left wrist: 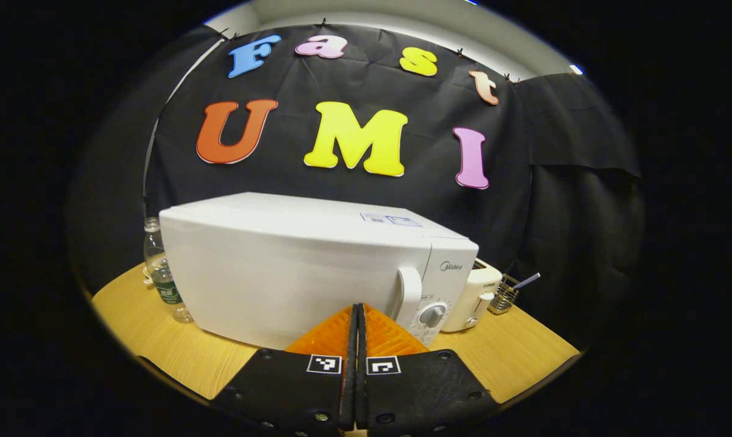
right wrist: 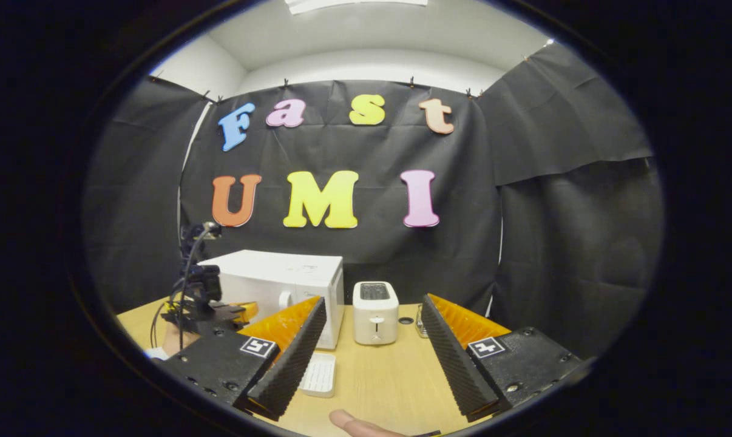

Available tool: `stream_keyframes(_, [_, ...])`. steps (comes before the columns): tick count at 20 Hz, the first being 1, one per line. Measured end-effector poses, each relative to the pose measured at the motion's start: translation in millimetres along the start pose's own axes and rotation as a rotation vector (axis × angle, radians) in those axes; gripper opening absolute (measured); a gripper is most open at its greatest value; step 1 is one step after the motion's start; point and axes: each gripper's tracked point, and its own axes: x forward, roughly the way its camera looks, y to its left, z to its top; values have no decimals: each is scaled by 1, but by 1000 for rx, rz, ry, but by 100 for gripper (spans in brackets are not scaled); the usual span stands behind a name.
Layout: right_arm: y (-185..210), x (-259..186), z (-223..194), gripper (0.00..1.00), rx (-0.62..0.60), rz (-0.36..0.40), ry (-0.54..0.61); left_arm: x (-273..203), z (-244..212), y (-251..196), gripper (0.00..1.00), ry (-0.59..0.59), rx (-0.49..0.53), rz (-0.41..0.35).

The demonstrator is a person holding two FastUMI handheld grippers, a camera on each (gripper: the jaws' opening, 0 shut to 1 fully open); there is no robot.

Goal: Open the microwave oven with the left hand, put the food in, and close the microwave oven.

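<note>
The white microwave oven (left wrist: 293,267) is sitting shut on the wooden table (left wrist: 153,340), its upright door handle (left wrist: 410,291) lying just ahead and slightly right of the left gripper (left wrist: 358,315), the nearer tool. That gripper is pointing at it with fingers pressed together, holding nothing. The right gripper (right wrist: 372,340) is hovering wide open and empty, farther back, facing the toaster (right wrist: 375,312).

Left gripper (left wrist: 357,315) has ribbed pads, black screwed mounts and square black-and-white markers

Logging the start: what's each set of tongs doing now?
Left tongs: closed, empty, near the microwave.
Right tongs: open, empty.
</note>
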Motion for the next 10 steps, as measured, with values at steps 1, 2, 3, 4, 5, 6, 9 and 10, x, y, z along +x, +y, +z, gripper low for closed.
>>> stream_keyframes(1, [-1,-4,1,94,3,2,-3,-14,7,-1,0,-10,2,12])
stream_keyframes(2, [-4,-5,1,100,6,-5,-3,-35,16,-4,16,-17,2,19])
stream_keyframes(3, [-9,-7,1,100,10,-18,2,-45,22,-2,46,-27,4,34])
stream_keyframes(4, [-10,-9,1,100,17,-20,1,-64,32,2,77,-40,10,56])
stream_keyframes(5, [-9,-11,3,100,27,-20,0,-77,39,5,75,-53,22,78])
stream_keyframes(6, [-10,-14,4,100,34,-24,-2,-92,46,9,89,-69,36,101])
stream_keyframes(9, [-6,-23,10,100,32,-20,-15,-135,65,17,79,-99,65,151])
stream_keyframes(10, [-3,-27,13,100,36,-16,-21,-148,73,21,91,-116,70,163])
